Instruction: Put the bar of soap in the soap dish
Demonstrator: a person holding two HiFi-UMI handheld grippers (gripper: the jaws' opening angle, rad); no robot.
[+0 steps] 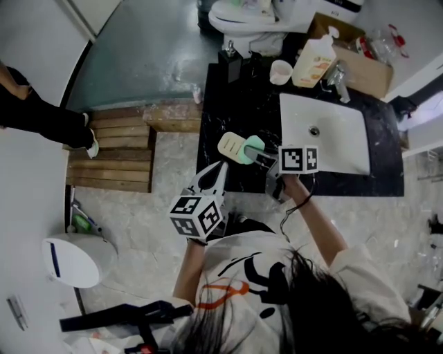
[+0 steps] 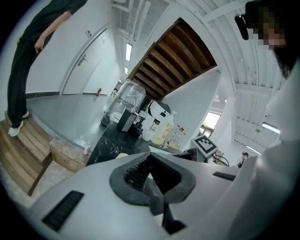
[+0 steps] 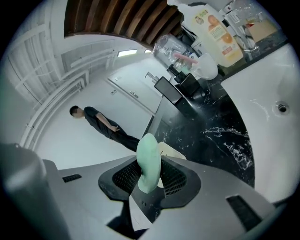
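Clamping the pale green bar of soap [image 3: 149, 157] on edge between its two ribbed pads: right gripper [image 1: 260, 155], jaws held apart by the thickness of the bar, marker cube behind them, wearer's forearm reaching in from below. Soap position: over the front part of the black marble counter [image 1: 232, 104], at the right edge of the soap dish [image 1: 231, 144] in the head view; contact between bar and dish cannot be told. Soap dish: pale cream, oval, ridged, lying flat on the counter left of the sink, its rim showing just behind the bar in the right gripper view. Left gripper [image 1: 220, 170]: jaws together with nothing between them, tips pointing toward the counter's front edge just below the dish, apart from both dish and soap. Sink [image 1: 349, 148]: white, rectangular, set into the counter's right half, drain near its back. Back of counter: lotion bottle [image 1: 313, 61] with pump, white cup [image 1: 280, 71] just beside it, dark dispenser [image 1: 230, 62] at the left corner. Floor items: wooden steps [image 1: 114, 148] left of the counter, toilet [image 1: 249, 17] beyond it. Bystander [image 3: 105, 125] in dark clothes, standing well apart.
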